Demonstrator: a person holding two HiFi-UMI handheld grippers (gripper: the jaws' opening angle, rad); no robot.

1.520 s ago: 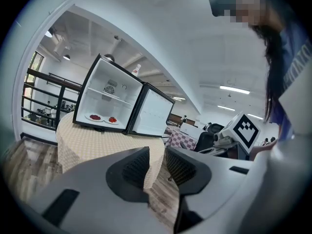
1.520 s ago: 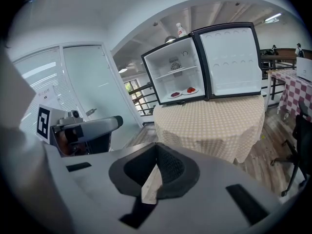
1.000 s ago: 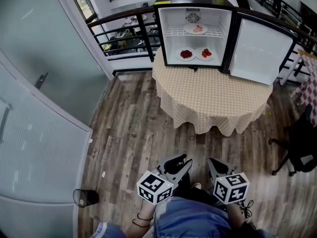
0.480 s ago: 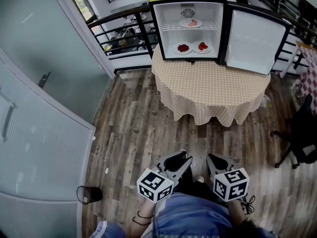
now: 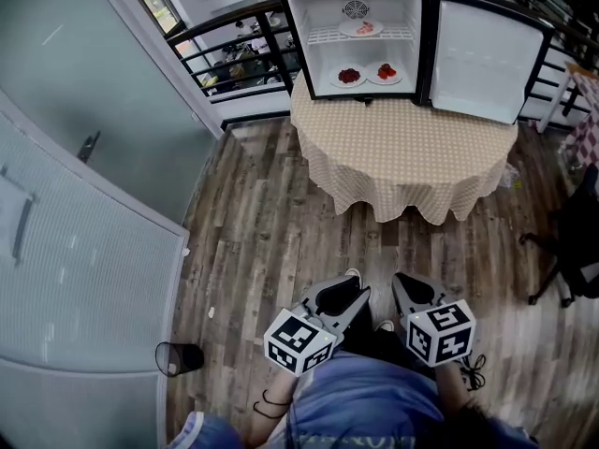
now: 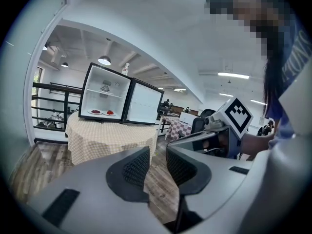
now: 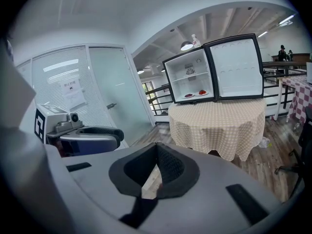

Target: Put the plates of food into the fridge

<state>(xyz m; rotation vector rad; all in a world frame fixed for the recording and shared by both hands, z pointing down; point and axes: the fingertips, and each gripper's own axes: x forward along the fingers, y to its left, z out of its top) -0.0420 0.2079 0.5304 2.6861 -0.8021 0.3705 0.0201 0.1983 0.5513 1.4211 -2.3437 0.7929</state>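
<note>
The black mini fridge (image 5: 360, 36) stands open on a round table with a checked cloth (image 5: 402, 148). Inside it, one plate of food (image 5: 361, 28) lies on the upper shelf. Two plates with red food (image 5: 348, 77) (image 5: 384, 73) lie side by side on the fridge floor. Both grippers hang low by the person's legs, well short of the table. My left gripper (image 5: 346, 290) (image 6: 157, 156) has a narrow gap between its pads and nothing in it. My right gripper (image 5: 408, 286) (image 7: 156, 147) has its tips touching and holds nothing.
The fridge door (image 5: 482, 59) swings out to the right. A frosted glass partition (image 5: 84, 204) runs along the left, with a black railing (image 5: 234, 50) behind the table. A black office chair (image 5: 571, 251) stands at the right. A small dark object (image 5: 178, 355) lies on the wood floor.
In the head view the table and fridge have slid a little upward and the grippers have risen slightly. Neither gripper's jaws have changed, and the plates have not moved.
</note>
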